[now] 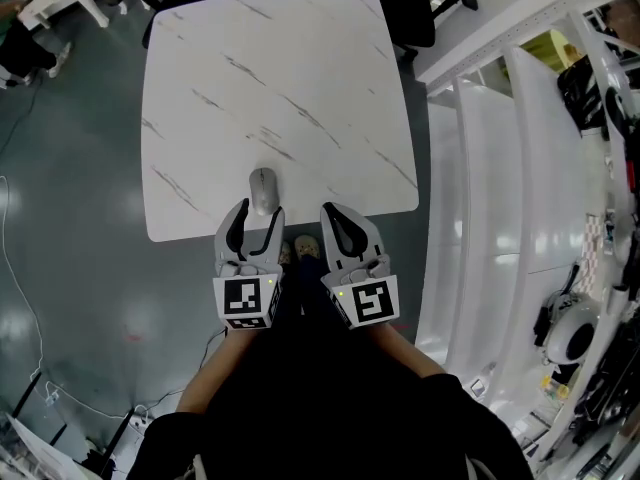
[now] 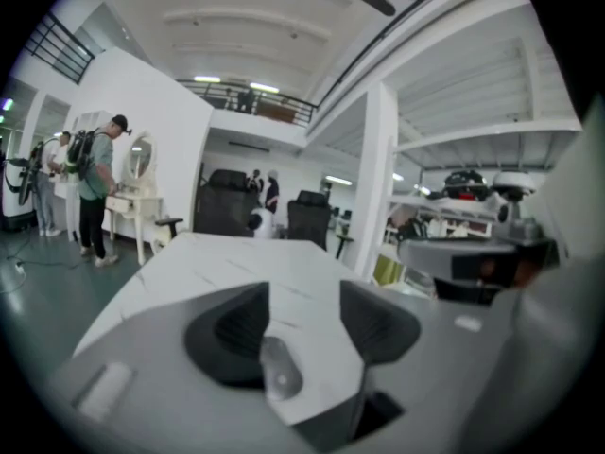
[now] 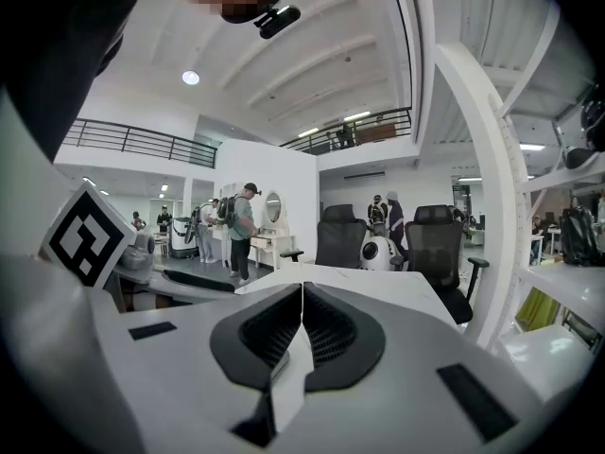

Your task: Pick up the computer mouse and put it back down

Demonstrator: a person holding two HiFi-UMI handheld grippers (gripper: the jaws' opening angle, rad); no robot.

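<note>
- Surface (image 1: 280,78): a white, marble-patterned top seen from steeply above, bare except for one object close to its near edge.
- Mouse (image 1: 263,188): a small grey computer mouse lying flat on the surface just inside the near edge, directly in front of the person. This position probably keeps it within a short reach of either hand.
- Left gripper (image 1: 260,211): held low and level at the near edge and aimed along the mouse's long axis, so that one finger can pass down each side of the body.
- Left fingers (image 2: 232,334): spread wide. In the left gripper view the mouse (image 2: 281,367) sits in the gap between them, closer to the left-hand pad, with bare surface visible on its other side. Neither pad appears to press on it, so the mouse is judged to be bracketed rather than clamped.
- Right gripper (image 1: 333,210): held beside the left one, just off the mouse's right side and taking no part in the approach. This suggests a one-handed pick.
- Right fingers (image 3: 331,334): drawn together so that the tips meet, with nothing between the ribbed pads.
- Stage of task: the lift has not begun, and closing the left fingers evenly on the mouse's flanks is the likely next requirement.
</note>
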